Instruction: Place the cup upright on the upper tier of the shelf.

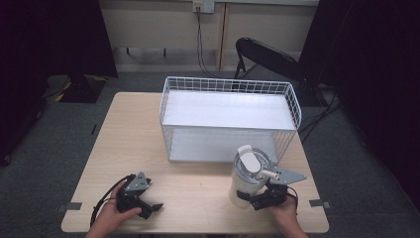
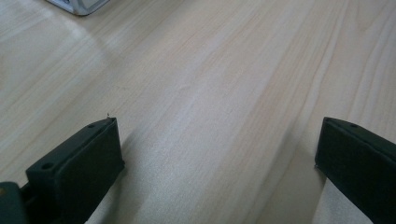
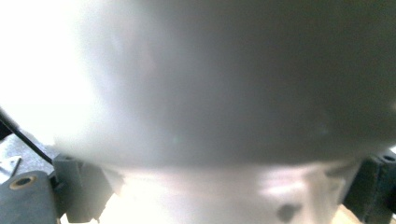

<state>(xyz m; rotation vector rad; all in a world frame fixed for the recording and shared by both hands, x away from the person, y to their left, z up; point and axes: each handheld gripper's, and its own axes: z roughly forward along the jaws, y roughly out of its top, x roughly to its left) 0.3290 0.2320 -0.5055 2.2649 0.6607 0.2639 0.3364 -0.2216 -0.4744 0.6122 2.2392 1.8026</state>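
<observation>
Your left gripper (image 1: 148,206) lies low on the table (image 1: 129,144) near its front left edge, jaws spread wide over bare wood. Your right gripper (image 1: 252,198) grips the white tumbler (image 1: 247,176), upright at the front right, just before the wire basket (image 1: 228,116). The right gripper view shows the tumbler's blurred wall pressed between the jaws.

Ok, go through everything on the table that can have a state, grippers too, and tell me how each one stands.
White tumbler: upright on the table, lid on, held near its base.
Right gripper: jaws shut on the tumbler's lower part.
Left gripper: jaws wide open, low over bare wood, holding nothing.
Wire shelf rack: upright, both shelves bare.
Folding chair: behind the table, leaning, seemingly folded.
</observation>
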